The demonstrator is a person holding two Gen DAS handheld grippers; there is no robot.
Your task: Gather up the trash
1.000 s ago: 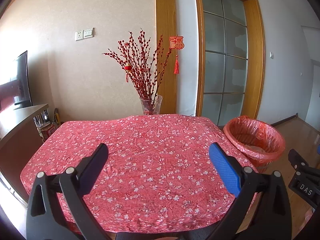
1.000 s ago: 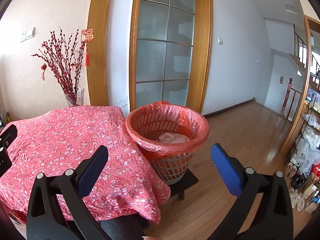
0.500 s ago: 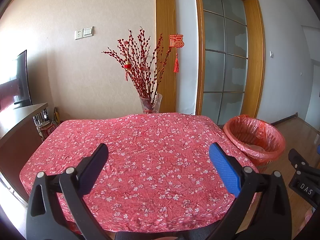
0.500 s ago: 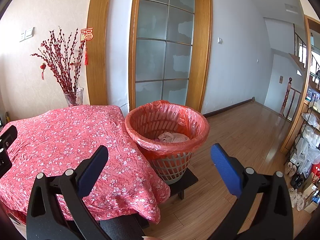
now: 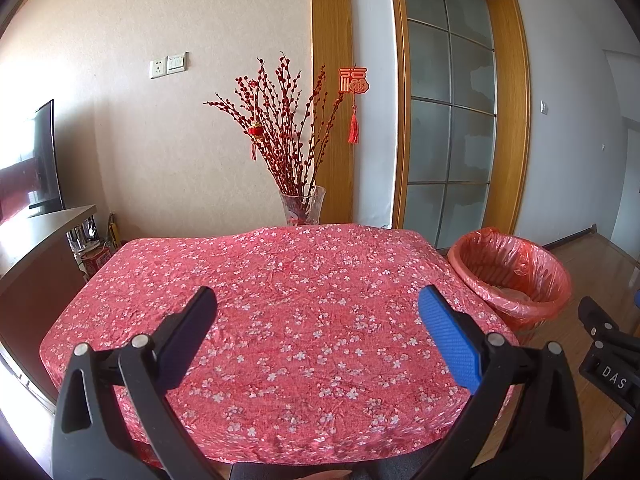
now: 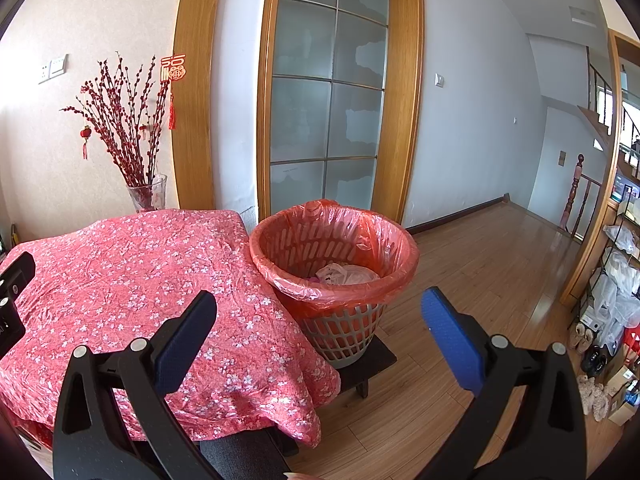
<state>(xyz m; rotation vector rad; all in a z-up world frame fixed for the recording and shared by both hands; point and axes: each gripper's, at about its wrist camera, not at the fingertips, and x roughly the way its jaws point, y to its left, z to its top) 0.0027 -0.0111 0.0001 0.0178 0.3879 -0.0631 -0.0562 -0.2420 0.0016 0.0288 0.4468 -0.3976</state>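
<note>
1. Left gripper [image 5: 318, 320]: jaws spread wide, nothing between them. It hovers over the near edge of the surface [image 5: 280, 300], facing the far wall.
2. Right gripper [image 6: 320, 320]: also spread wide and empty, held over the near right corner of the surface, pointing toward the bin [image 6: 334, 276].
3. Surface: red floral cloth, wrinkled, no loose item visible on it in either view. Far edge: glass vase [image 5: 303, 210] of red branches, standing just behind the cloth.
4. Trash [image 6: 346, 274]: pale crumpled wrappers lie at the bottom of the bin, inside the orange liner [image 6: 280, 268]. Bin sits on a low dark stand [image 6: 372, 360] on the floor, right of the surface, its rim touching or just beside the cloth edge; cannot tell which.
5. Judgement: collecting looks done or nearly so. A good step now is a sweep of the surface and floor for stray pieces before finishing.
6. If anything turns up: approach low and flat, pinch only the item, not the cloth, since wrinkles snag easily. Release well over the liner mouth, clear of the rim.
7. Keep both grippers away from the vase.
</note>
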